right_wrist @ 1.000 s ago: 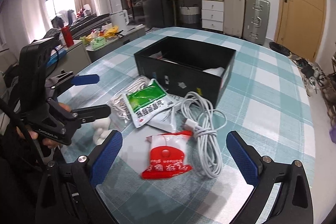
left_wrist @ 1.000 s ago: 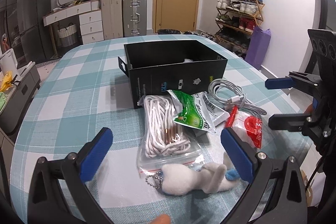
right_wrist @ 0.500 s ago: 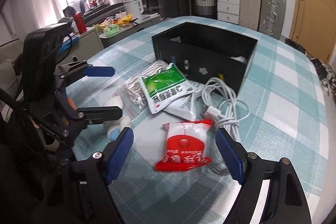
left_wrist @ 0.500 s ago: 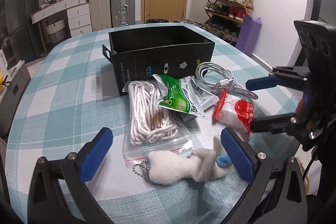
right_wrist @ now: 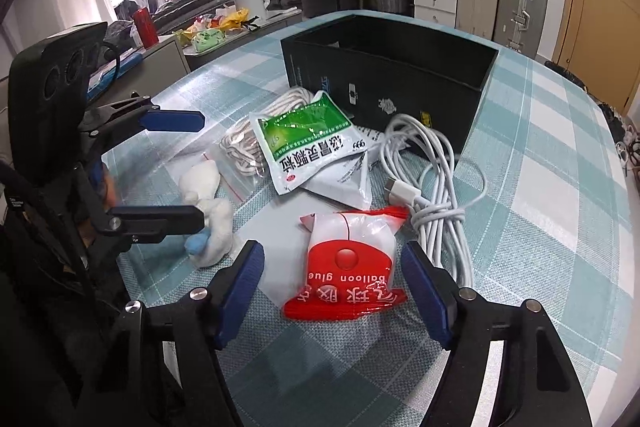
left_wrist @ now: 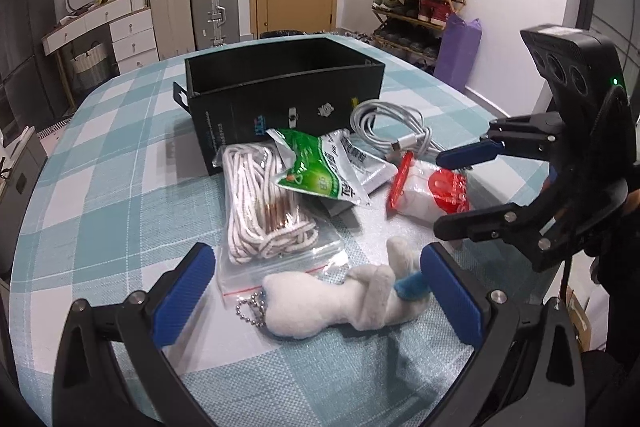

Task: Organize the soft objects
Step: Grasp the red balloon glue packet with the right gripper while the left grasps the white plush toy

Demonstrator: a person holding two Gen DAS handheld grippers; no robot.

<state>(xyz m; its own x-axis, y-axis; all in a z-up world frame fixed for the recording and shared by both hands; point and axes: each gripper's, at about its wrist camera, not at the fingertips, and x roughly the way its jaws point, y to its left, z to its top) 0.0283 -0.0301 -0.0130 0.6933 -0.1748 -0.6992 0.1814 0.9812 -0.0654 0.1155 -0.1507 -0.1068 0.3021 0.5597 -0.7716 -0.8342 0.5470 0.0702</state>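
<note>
- Checked teal-and-white cloth is seen over the table (left_wrist: 100, 187); suitcases, drawers and a shoe rack are ranged along the walls behind.
- Black box (left_wrist: 286, 95) is set open-topped toward the far side of the table, w/ the soft items heaped just in front.
- Rope (left_wrist: 260, 203) is bagged in clear plastic, partly overlapped by a green pouch (left_wrist: 316, 167); white cable (right_wrist: 432, 179) is coiled beside the box.
- Plush (left_wrist: 340, 301) is laid on its side near the table edge, between the left gripper (left_wrist: 318, 293) fingers; fingers are spread wide, no pad contact seen.
- Red pack (right_wrist: 352, 259) is flanked by the right gripper (right_wrist: 332, 287) fingers, which are closing; pads are not yet pressed on it.
</note>
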